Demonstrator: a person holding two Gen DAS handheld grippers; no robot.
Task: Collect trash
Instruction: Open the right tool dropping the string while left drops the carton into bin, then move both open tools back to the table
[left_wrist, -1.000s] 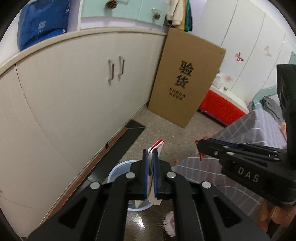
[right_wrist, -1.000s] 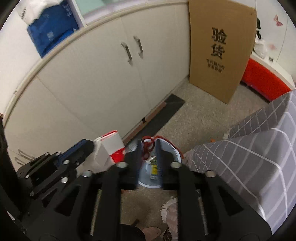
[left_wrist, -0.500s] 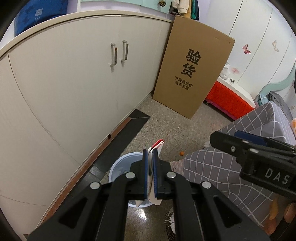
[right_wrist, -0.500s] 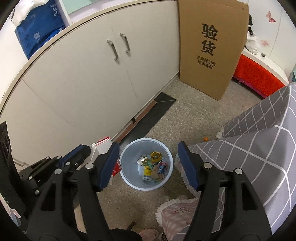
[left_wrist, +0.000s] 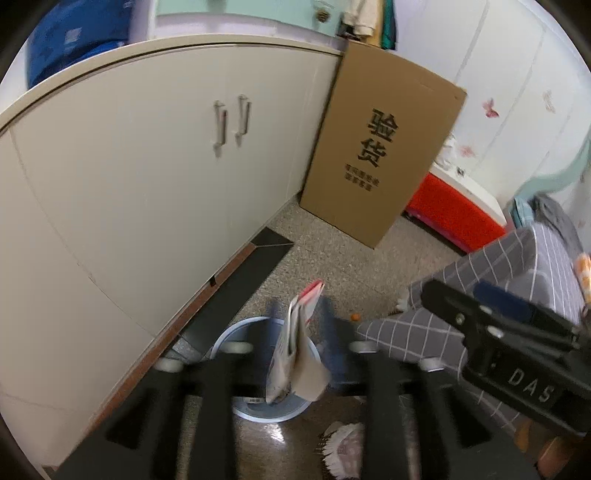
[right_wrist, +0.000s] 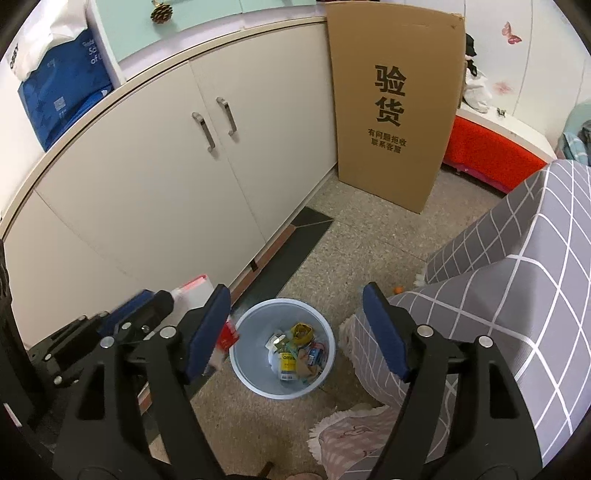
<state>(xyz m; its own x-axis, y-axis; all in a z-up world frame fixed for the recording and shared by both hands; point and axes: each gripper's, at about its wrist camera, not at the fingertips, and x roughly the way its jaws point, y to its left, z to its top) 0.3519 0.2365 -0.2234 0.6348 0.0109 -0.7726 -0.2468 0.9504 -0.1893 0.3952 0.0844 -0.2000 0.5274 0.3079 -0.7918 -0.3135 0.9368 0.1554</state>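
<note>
The left gripper (left_wrist: 299, 343) has just been opening, and the flattened red-and-white carton (left_wrist: 295, 354) stands upright, long axis vertical, loose between its spread jaws, directly above the pale blue bin (right_wrist: 282, 347). The right gripper (right_wrist: 295, 332), also just opened wide and empty, hovers over the same bin with the carton just off its left finger.

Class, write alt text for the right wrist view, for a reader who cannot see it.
The right gripper, jaws wide apart and empty, hangs over a round pale blue plastic waste bin on a speckled floor, holding mixed wrappers and scraps. Left of it, the left gripper has a white and red carton between its jaws. Cream cabinet doors and a tall brown cardboard box stand behind.
</note>
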